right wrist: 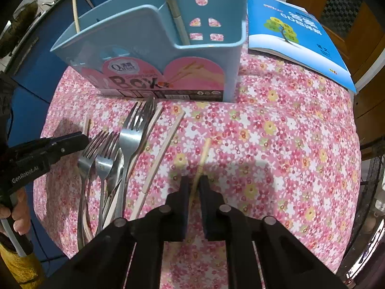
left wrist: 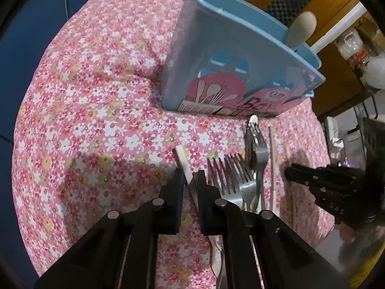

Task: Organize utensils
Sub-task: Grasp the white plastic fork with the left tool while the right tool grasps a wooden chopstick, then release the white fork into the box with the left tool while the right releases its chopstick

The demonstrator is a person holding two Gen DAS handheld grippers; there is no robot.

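A blue utensil box [right wrist: 154, 48] with a pink label stands on the flowered cloth; it also shows in the left wrist view [left wrist: 231, 55], holding a wooden spoon [left wrist: 302, 30] and a stick. Several steel forks [right wrist: 115, 154] and pale chopsticks [right wrist: 158, 163] lie in front of it; the forks also show in the left wrist view [left wrist: 235, 175]. My left gripper [left wrist: 191, 180] is shut on a white-handled utensil [left wrist: 184, 166] on the cloth. My right gripper [right wrist: 195, 183] is shut on a wooden chopstick [right wrist: 203, 156], tip pointing toward the box.
A blue book [right wrist: 296, 36] lies at the cloth's far right corner. The pink flowered cloth [right wrist: 288, 144] covers a small table with edges close on all sides. Wooden furniture [left wrist: 332, 7] stands beyond the box.
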